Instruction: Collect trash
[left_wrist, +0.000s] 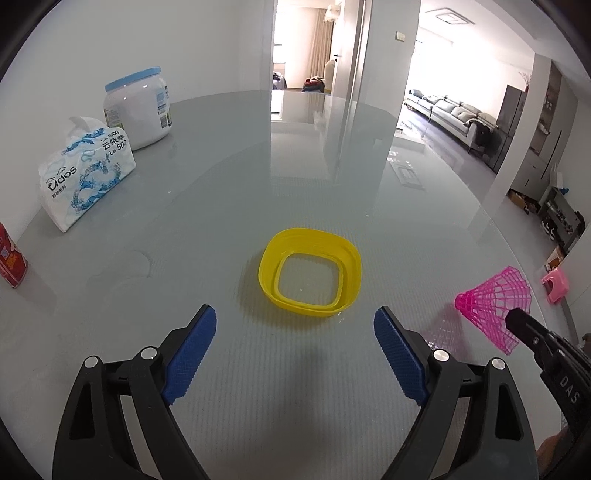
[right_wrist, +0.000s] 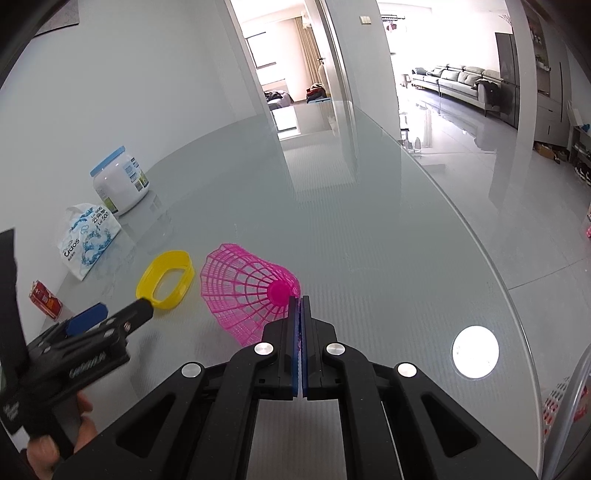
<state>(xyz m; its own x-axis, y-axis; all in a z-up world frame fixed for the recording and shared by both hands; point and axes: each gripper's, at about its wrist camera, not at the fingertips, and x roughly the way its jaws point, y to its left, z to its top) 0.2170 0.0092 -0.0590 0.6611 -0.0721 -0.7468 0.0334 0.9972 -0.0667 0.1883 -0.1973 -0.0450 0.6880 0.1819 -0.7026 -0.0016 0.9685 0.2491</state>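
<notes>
A yellow plastic ring (left_wrist: 269, 273) lies flat on the glass table (left_wrist: 258, 166), just beyond the tips of my left gripper (left_wrist: 295, 321). That gripper stands open, and nothing is between its blue pads. To its right, a pink mesh shuttlecock (left_wrist: 491, 295) is held by the edge of its skirt in my right gripper (left_wrist: 515, 317). In the right wrist view the right gripper (right_wrist: 300, 299) is shut on the shuttlecock (right_wrist: 236, 280), with pink mesh pinched between the pads. The left gripper (right_wrist: 123, 308) and the ring (right_wrist: 147, 286) show at the left there.
A tissue pack (left_wrist: 85, 173), a white jar with a blue lid (left_wrist: 136, 110) and a red container (left_wrist: 11, 262) stand along the table's left side. The table's curved edge (right_wrist: 491, 258) runs on the right. A pink stool (left_wrist: 556, 284) is on the floor beyond it.
</notes>
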